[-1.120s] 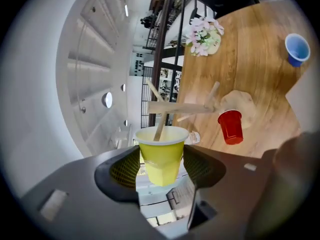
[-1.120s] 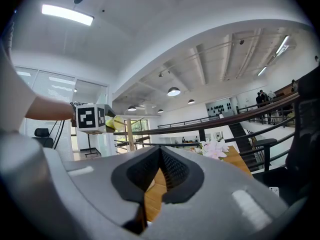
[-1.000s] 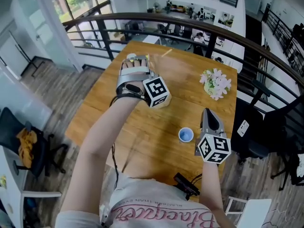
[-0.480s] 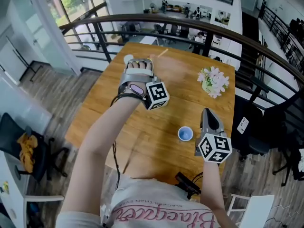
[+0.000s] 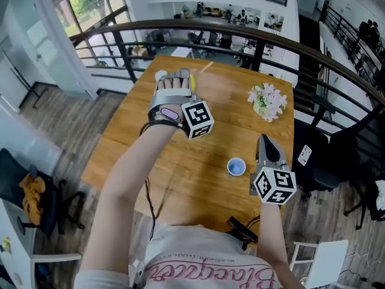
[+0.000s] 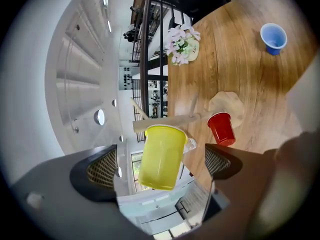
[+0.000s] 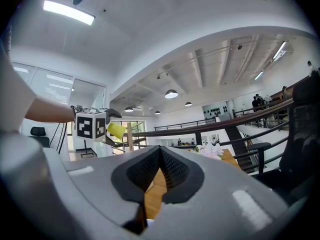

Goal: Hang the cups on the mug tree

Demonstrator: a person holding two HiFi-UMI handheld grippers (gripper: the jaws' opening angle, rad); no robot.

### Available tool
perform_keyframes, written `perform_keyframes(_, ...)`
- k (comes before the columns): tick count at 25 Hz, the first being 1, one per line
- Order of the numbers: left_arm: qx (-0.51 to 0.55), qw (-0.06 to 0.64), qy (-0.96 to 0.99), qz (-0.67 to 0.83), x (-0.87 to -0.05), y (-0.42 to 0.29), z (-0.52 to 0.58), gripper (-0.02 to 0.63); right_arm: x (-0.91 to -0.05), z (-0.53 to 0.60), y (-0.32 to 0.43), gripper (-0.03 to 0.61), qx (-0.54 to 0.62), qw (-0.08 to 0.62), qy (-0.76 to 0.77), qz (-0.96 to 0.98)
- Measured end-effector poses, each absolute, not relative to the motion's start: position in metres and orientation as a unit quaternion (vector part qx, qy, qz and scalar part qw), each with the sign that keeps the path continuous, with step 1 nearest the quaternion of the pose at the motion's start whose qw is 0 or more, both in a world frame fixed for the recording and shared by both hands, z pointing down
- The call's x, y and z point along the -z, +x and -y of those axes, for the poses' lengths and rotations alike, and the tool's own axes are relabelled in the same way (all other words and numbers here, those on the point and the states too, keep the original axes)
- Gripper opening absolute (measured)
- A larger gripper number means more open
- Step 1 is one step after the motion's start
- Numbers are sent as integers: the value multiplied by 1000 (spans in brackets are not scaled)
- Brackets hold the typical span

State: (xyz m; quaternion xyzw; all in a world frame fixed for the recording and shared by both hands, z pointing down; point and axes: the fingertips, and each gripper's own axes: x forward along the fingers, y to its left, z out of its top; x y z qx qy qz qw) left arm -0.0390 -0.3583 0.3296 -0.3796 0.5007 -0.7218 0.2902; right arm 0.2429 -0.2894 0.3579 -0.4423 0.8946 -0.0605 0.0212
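Two pads of the left gripper (image 6: 160, 164) stand wide apart and are opening, with clear space between each pad and the yellow cup (image 6: 162, 156) that sits between them; nothing is gripped. The right gripper (image 7: 159, 179) has its jaws fully closed on nothing and is held low over the near right part of the bench (image 5: 180, 161).

**Position of the work.** The yellow cup hangs with its rim up against the wooden post of the mug tree (image 6: 167, 121). How deeply a peg reaches into it cannot be told. A red cup (image 6: 221, 129) appears to hang lower down the same post, close to the round base. A blue cup (image 5: 236, 167) stands upright on the bench, just beside the right gripper and well apart from the tree.

**Risks, in my judgement.**
- If the yellow cup is only shallowly caught, it may slide off once support is gone.
- A pad brushing the cup wall as the left gripper backs away could drag the cup off its peg or rock the tree.
- The tree looks light and stands near the far edge of the bench, so a sideways knock could tip it and shed both hung cups.
- The blue cup is light and open-topped, so an off-centre pinch could push it over.

**Count.**
- Cups: three (one yellow, one red, one blue).
- Mug trees: one.
- Grippers: two.
- Bunches of flowers (image 5: 268, 101): one, on the far right of the bench.
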Motion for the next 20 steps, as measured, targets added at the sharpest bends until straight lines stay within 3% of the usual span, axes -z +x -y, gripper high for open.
perform_keyframes(4,681,284,-421,-528,-326,-38,349,594,-351,280,239,2,48,16,-448,-893)
perform_keyframes(20,434,276,-582,-630,-290,-43,302,594,-325,251,205,2,-54,-15,-476,-878)
